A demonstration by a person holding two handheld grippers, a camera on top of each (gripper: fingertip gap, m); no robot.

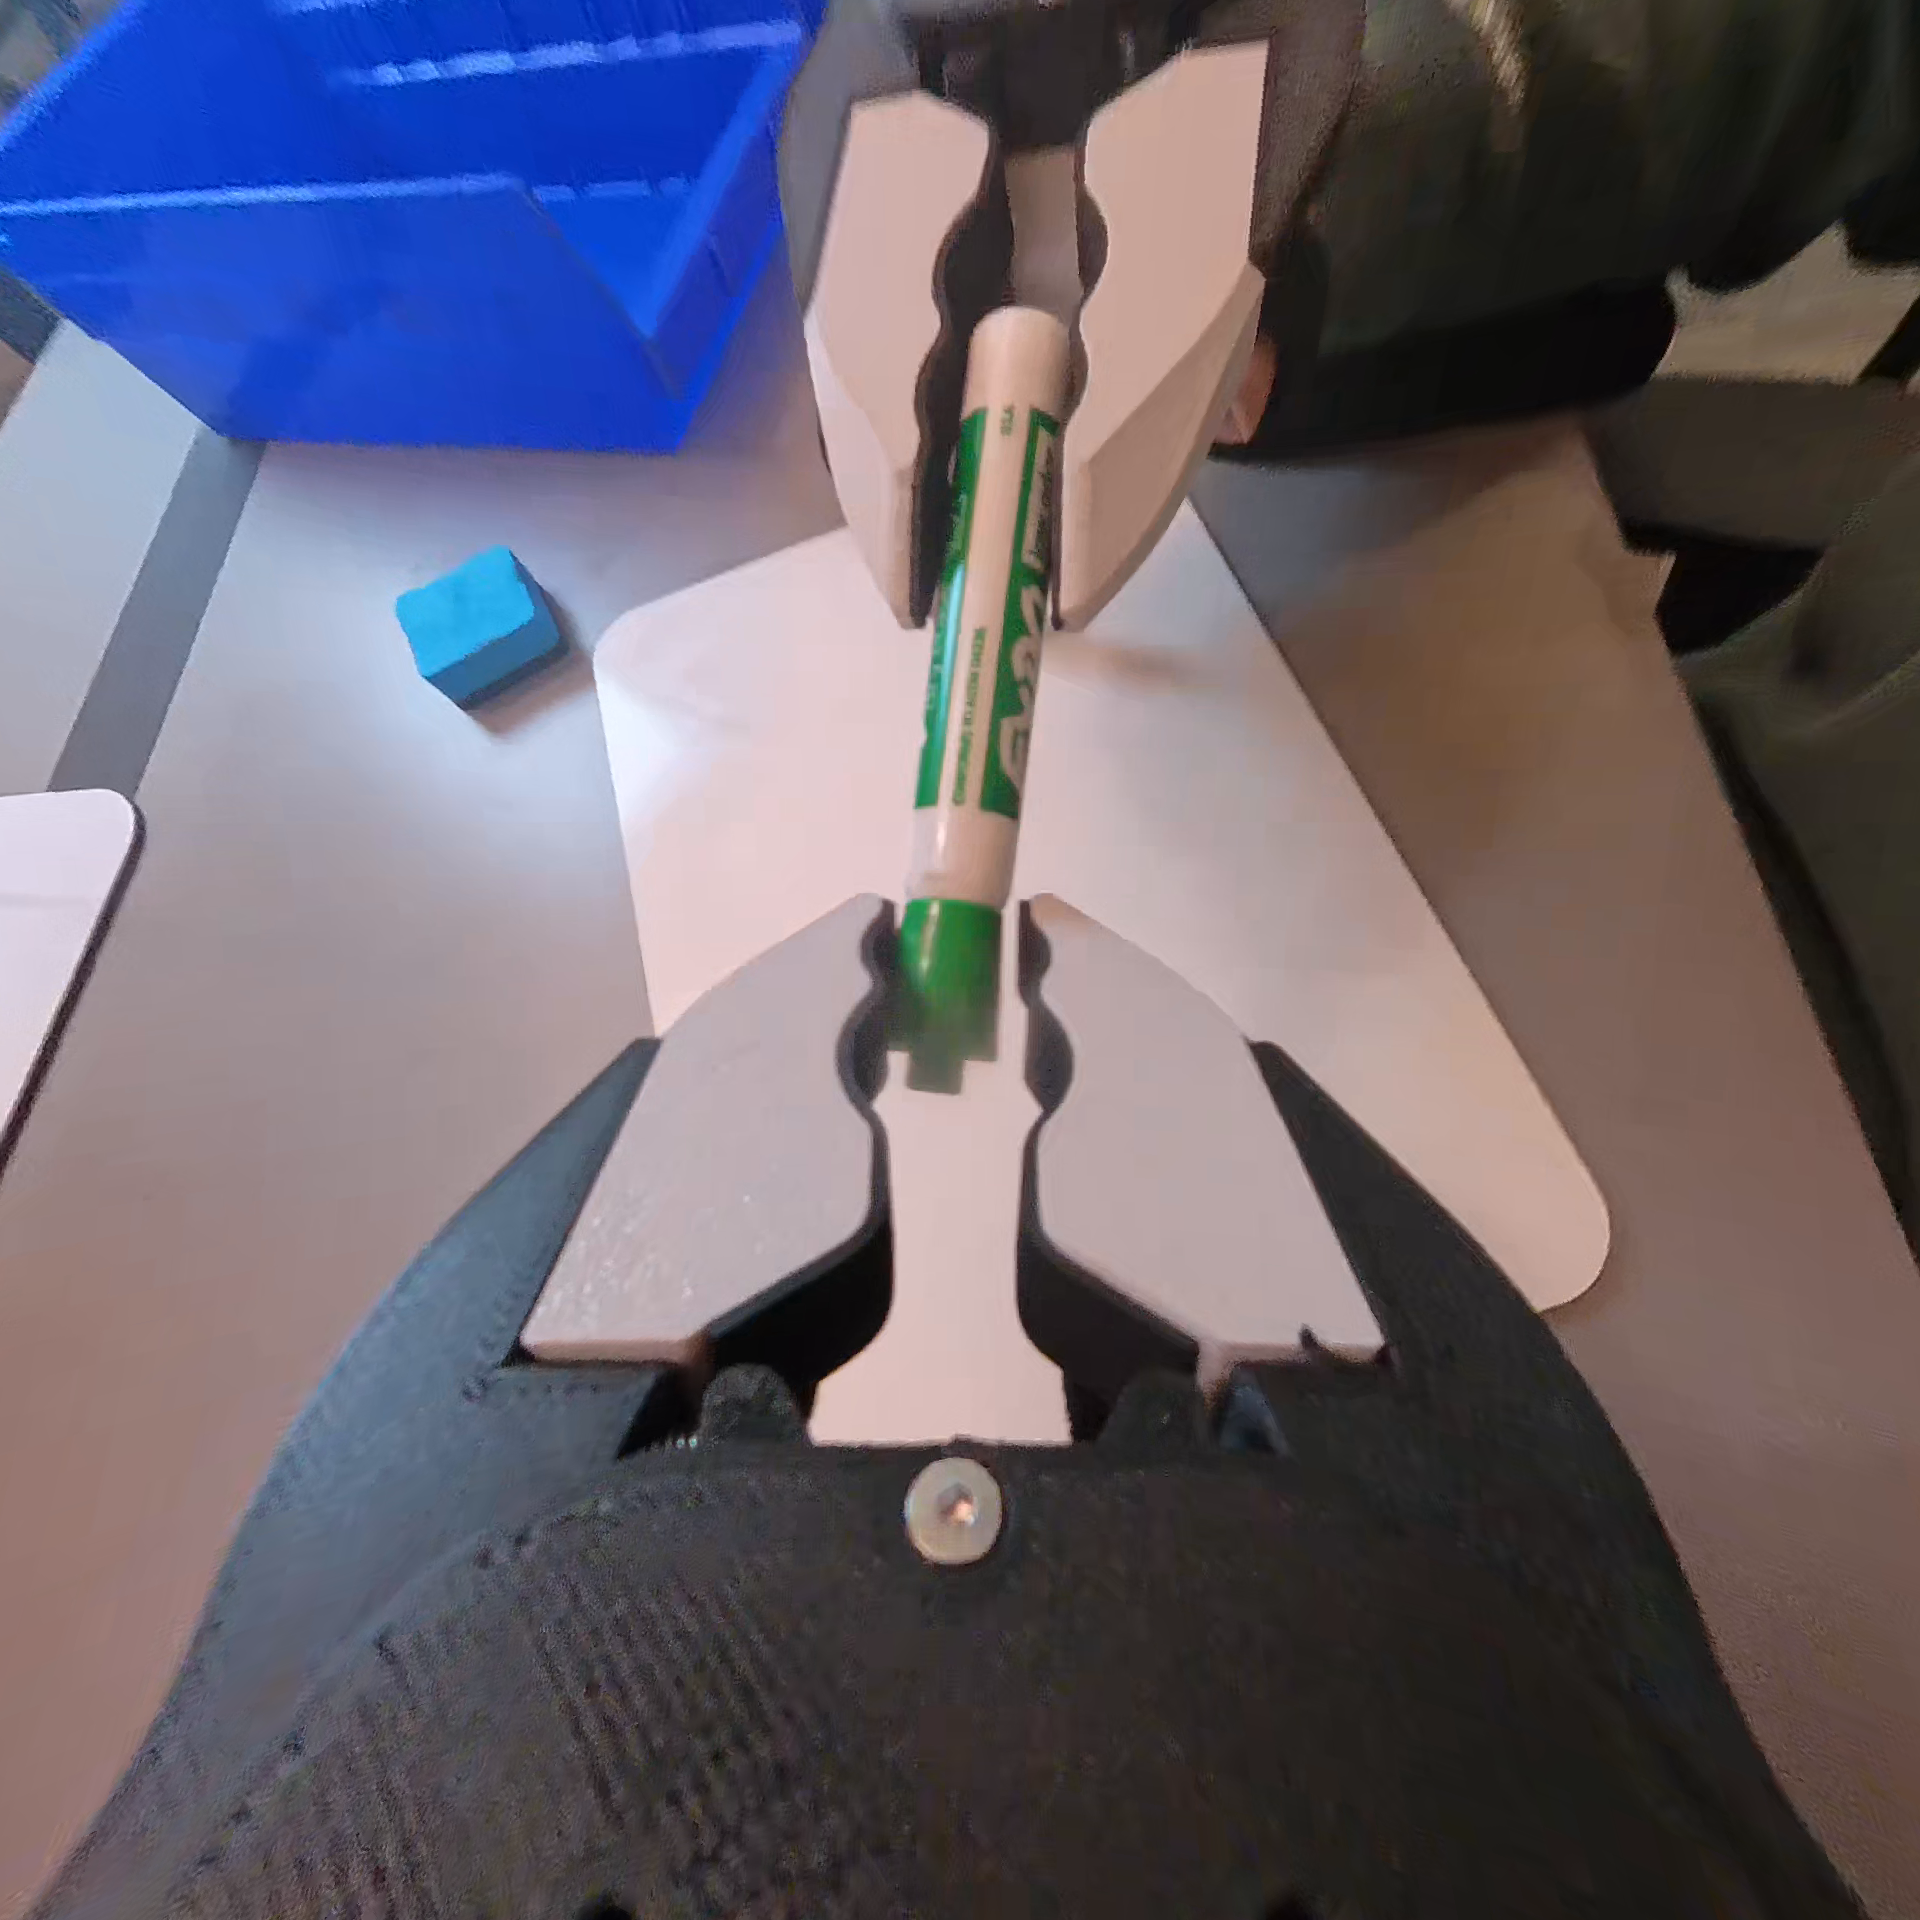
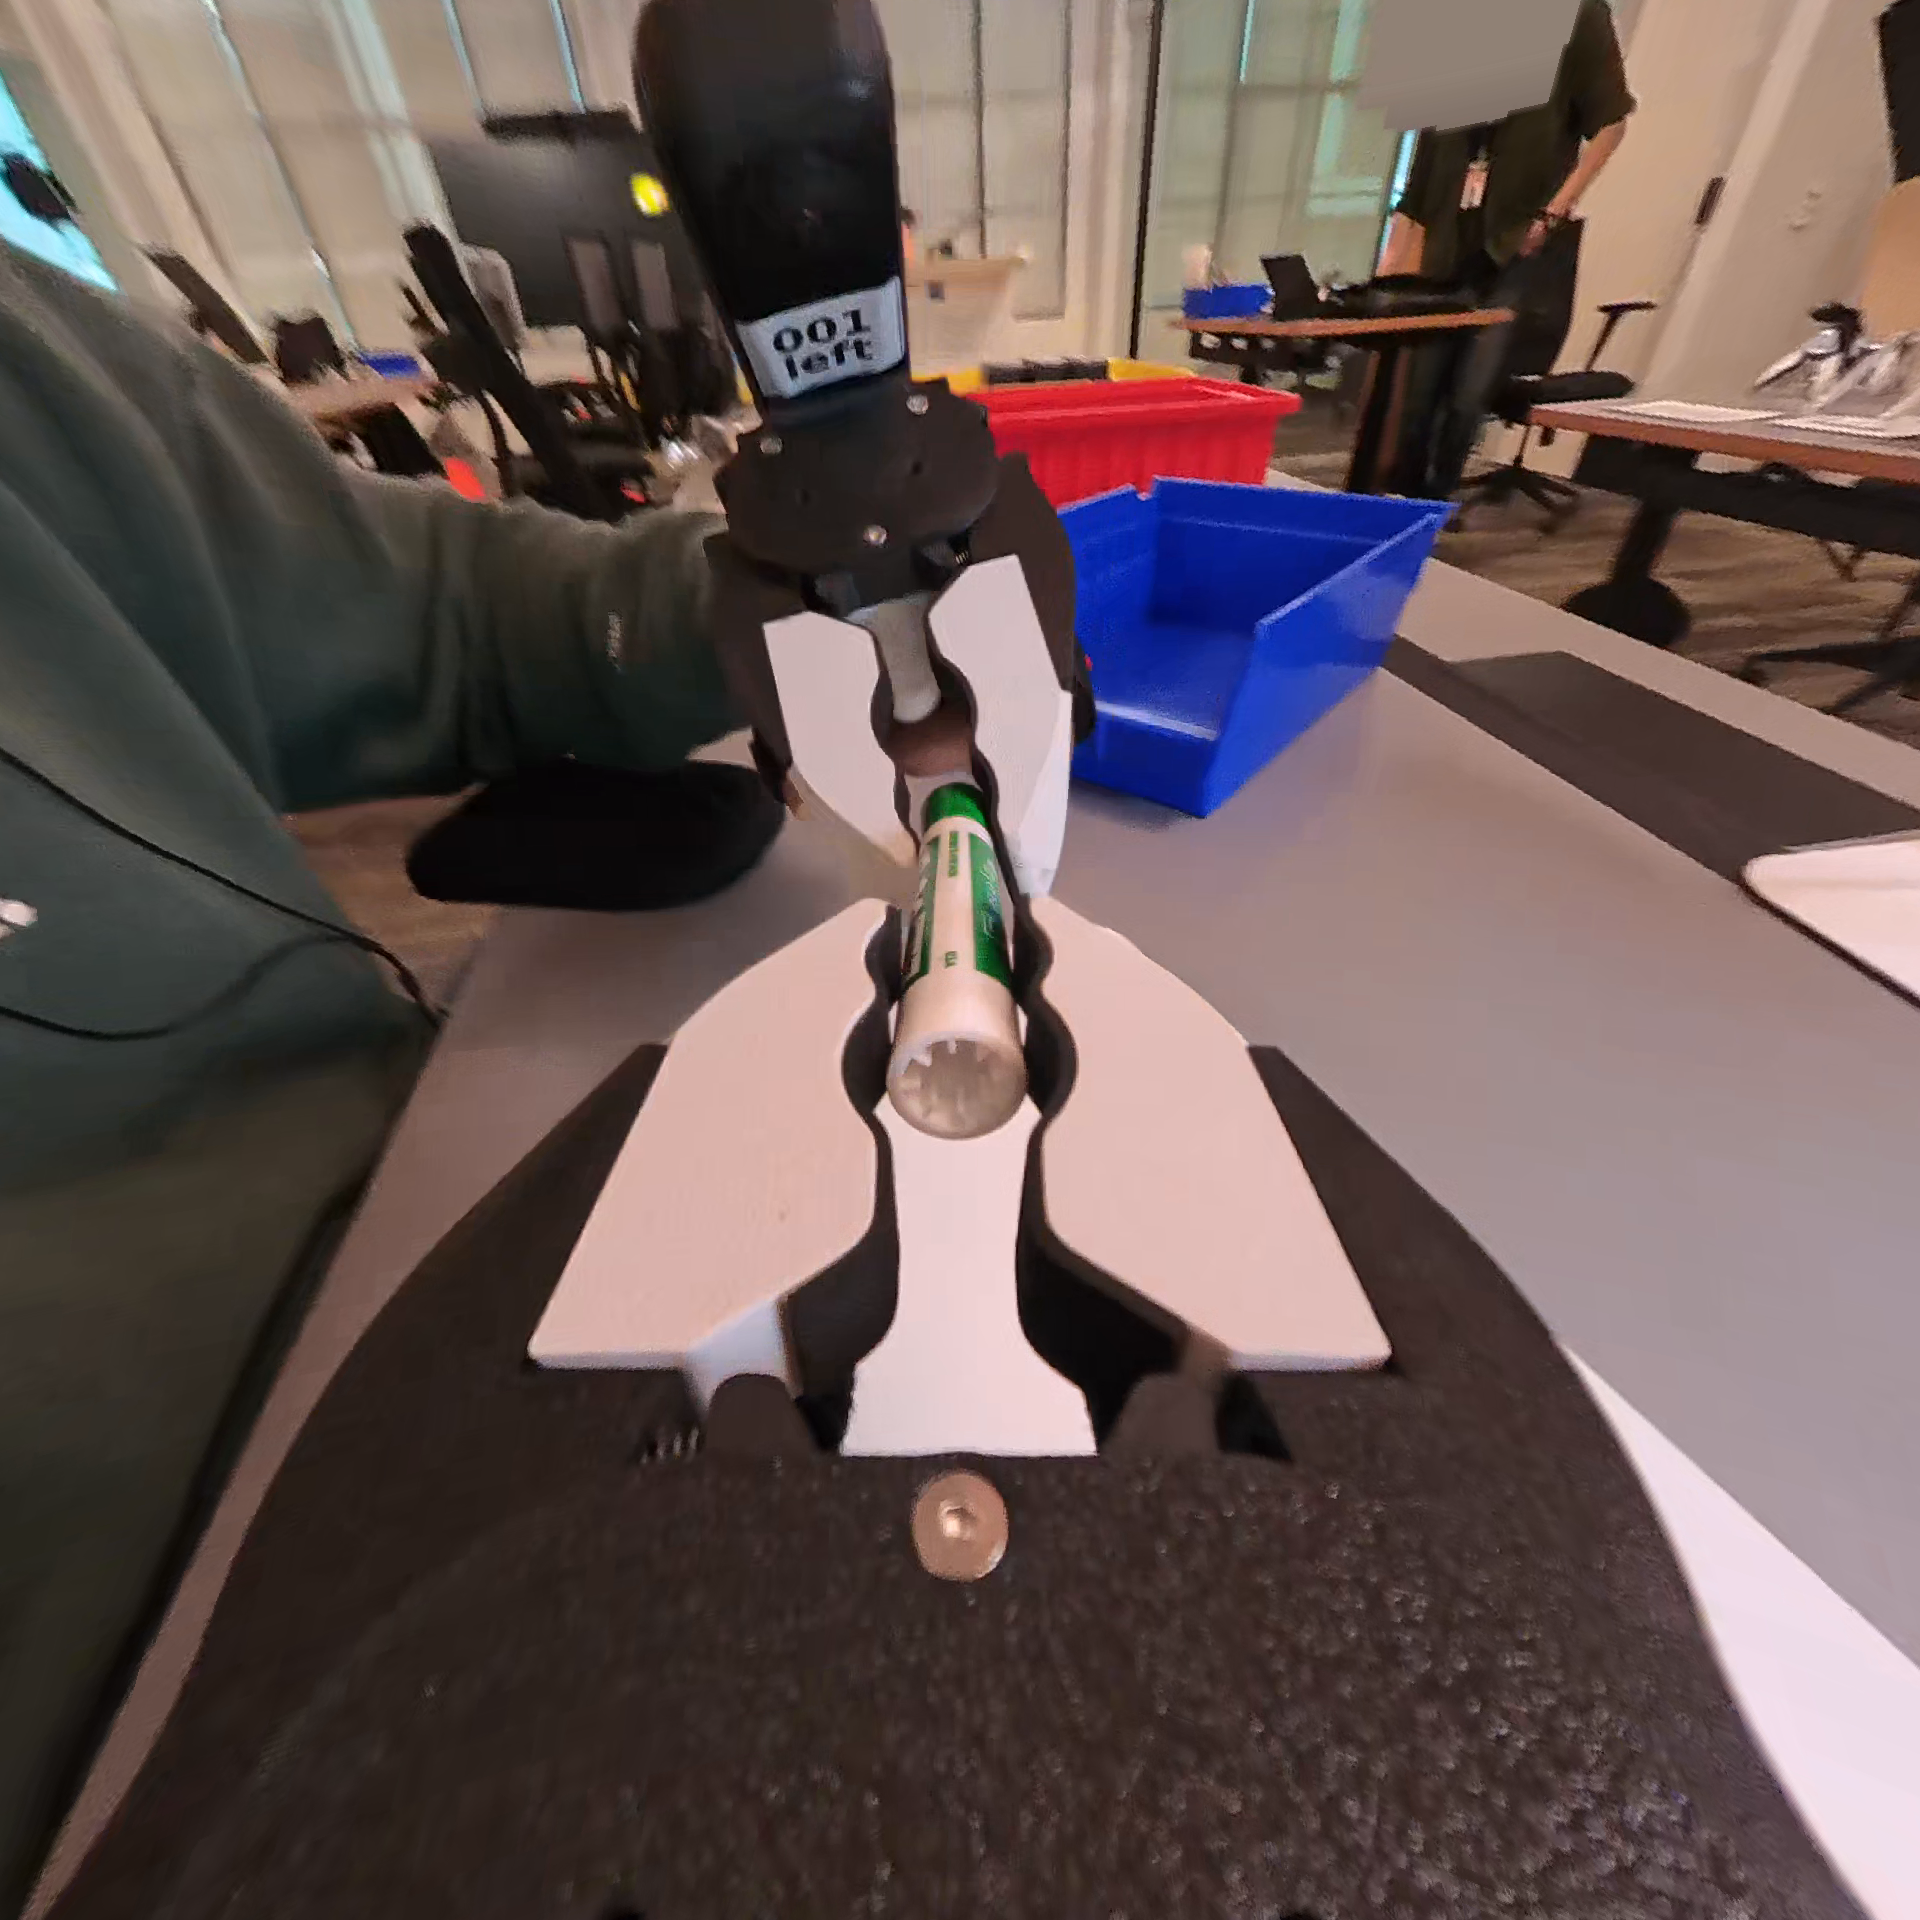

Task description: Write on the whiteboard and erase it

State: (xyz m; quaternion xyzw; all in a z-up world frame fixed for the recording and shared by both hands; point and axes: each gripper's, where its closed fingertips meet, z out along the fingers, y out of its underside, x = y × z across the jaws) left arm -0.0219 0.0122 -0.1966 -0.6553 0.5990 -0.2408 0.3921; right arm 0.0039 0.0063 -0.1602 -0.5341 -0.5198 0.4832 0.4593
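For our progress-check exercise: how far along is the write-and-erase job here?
Done: the right gripper holds the marker. In hand: the left gripper has its fingers flanking the green cap, not yet off. Left: uncapping, writing on the blank whiteboard, then wiping with the blue eraser beside it.

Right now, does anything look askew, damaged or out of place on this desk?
Nothing stands out. The green marker is held above the whiteboard by both grippers; the blue eraser and blue bin sit upright, undamaged.
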